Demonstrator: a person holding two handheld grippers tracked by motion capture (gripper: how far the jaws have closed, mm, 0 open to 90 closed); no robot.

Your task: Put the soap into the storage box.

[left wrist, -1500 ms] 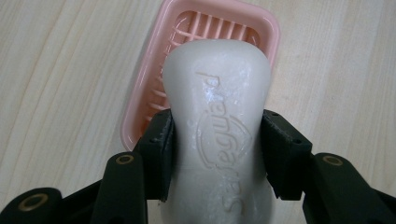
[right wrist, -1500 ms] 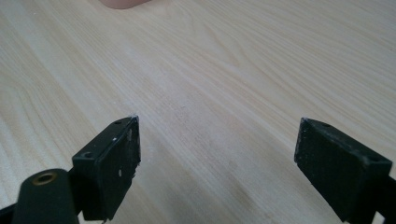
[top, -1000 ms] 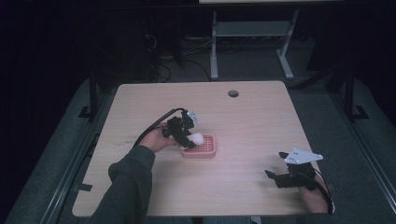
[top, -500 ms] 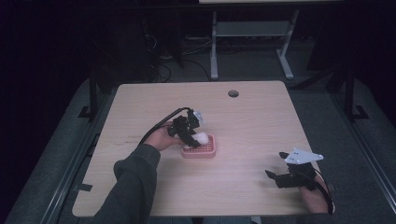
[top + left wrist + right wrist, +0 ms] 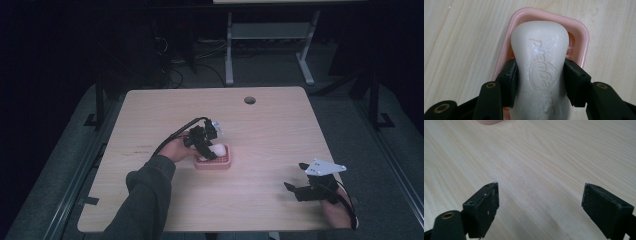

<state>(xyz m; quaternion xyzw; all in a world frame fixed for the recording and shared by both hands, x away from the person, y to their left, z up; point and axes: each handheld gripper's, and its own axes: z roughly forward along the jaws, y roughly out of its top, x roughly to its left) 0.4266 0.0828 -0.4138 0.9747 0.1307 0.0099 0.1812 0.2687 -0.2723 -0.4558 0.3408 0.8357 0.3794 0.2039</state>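
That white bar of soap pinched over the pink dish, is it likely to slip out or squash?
The soap bar looks stiff: the left gripper pinches its narrowed waist without denting it. Its smooth, rounded sides could probably slip if the hold loosens. Its embossed lettering looks crisp, so it's likely dry and less slick. A fall would probably land in the pink dish.

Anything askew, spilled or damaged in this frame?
Nothing stands out. The left gripper grips a white soap bar squarely over the pink soap dish; the bar's surface looks a little scuffed. The right gripper sits open above bare table. No spills.
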